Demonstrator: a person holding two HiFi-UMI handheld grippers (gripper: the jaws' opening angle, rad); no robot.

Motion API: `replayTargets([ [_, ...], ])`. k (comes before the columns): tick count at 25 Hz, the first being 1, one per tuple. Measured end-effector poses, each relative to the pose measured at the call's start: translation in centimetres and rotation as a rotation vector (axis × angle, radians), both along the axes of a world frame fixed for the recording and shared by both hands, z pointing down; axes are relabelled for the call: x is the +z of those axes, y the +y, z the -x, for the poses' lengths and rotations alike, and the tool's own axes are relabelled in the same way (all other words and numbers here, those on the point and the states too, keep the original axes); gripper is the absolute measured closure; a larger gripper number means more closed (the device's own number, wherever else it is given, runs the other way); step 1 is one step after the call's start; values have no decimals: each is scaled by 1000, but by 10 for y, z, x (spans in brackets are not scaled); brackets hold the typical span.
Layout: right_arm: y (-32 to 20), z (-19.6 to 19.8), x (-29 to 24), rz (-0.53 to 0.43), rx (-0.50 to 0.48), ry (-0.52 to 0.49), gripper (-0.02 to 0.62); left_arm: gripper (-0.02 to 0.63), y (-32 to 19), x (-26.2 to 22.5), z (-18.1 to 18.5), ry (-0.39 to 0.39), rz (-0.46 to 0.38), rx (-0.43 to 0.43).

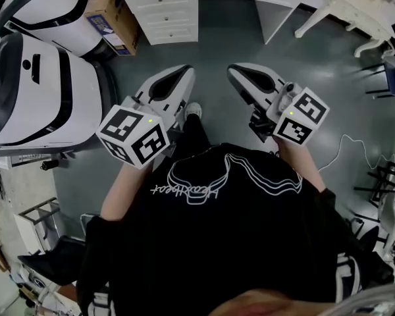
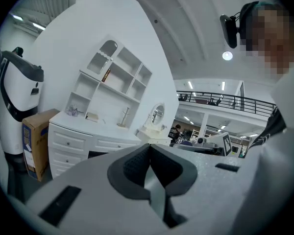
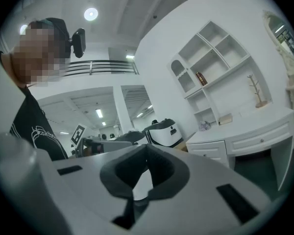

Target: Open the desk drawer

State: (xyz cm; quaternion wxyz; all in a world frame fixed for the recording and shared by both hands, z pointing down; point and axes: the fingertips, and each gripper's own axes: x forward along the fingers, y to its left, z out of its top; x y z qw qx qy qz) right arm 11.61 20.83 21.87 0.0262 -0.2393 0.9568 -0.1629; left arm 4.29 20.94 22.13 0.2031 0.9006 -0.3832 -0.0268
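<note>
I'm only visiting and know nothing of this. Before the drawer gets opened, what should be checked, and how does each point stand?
1. Desk drawers in view and closed: ok.
2. Left gripper fingers apart, ready to grasp: not ok, shut and empty.
3. Right gripper fingers apart: not ok, shut and empty.
4. Close enough to reach them: not ok; bare floor lies between.
5. Which drawer is meant: cannot tell.

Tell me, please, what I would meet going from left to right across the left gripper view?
White and black machine → cardboard box → desk drawers → oval mirror → balcony railing.
</note>
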Motion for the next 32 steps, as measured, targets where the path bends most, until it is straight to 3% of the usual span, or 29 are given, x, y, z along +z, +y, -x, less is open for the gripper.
replayTargets([
  [16,-81,17,20,33,-12,11,591,602,-89,23,15,-3,28,-32],
  [32,-250,63,50,164,51,50,591,603,-271,51,56,-12,134,24],
])
